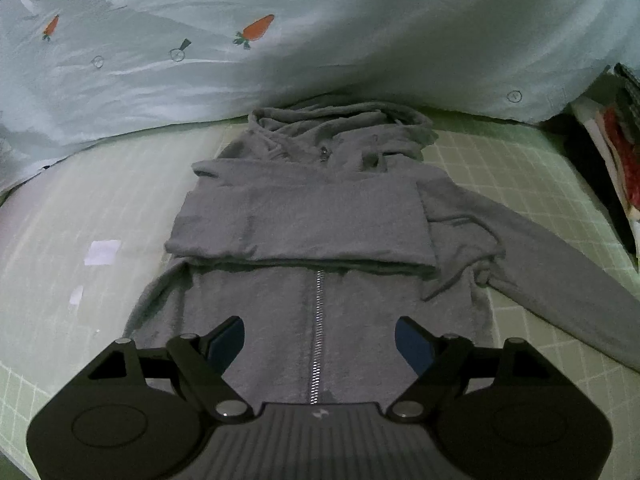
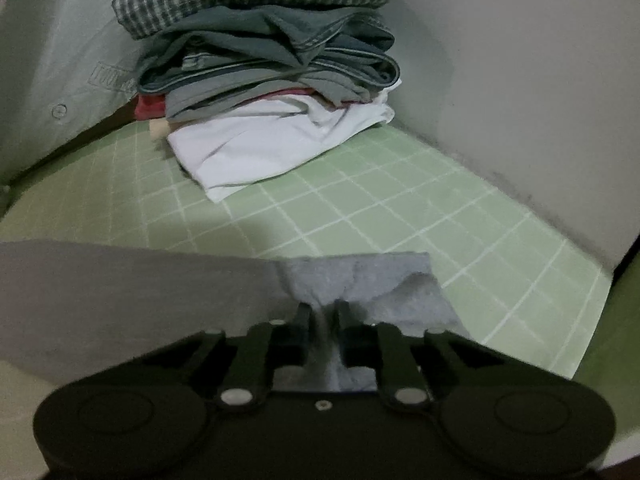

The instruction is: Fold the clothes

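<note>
A grey zip-up hoodie (image 1: 316, 220) lies front-up on the green gridded mat (image 1: 60, 240), its hood toward the pale carrot-print cloth (image 1: 160, 52) at the far edge. One sleeve is already folded across the chest of the hoodie as a flat band, just above the exposed zipper (image 1: 319, 320). The other sleeve (image 1: 560, 272) lies stretched away from the body of the hoodie, toward the lower right of the left wrist view, so that side is not yet folded in. The left gripper (image 1: 319, 342) hovers over the lower part of the hoodie, either side of the zipper, jaws spread wide and holding nothing. The right gripper (image 2: 323, 312) has its jaws pinched nearly closed on a bunched bit of grey cloth, which looks like the cuff (image 2: 360, 280) of that outstretched sleeve. Beyond the cuff, away from the hoodie, a stack of folded clothes (image 2: 264, 72) sits on the same mat, so earlier garments appear finished. By my reading, this garment is roughly at its midpoint: the second sleeve must come across, then the body be doubled up and moved to the stack.
</note>
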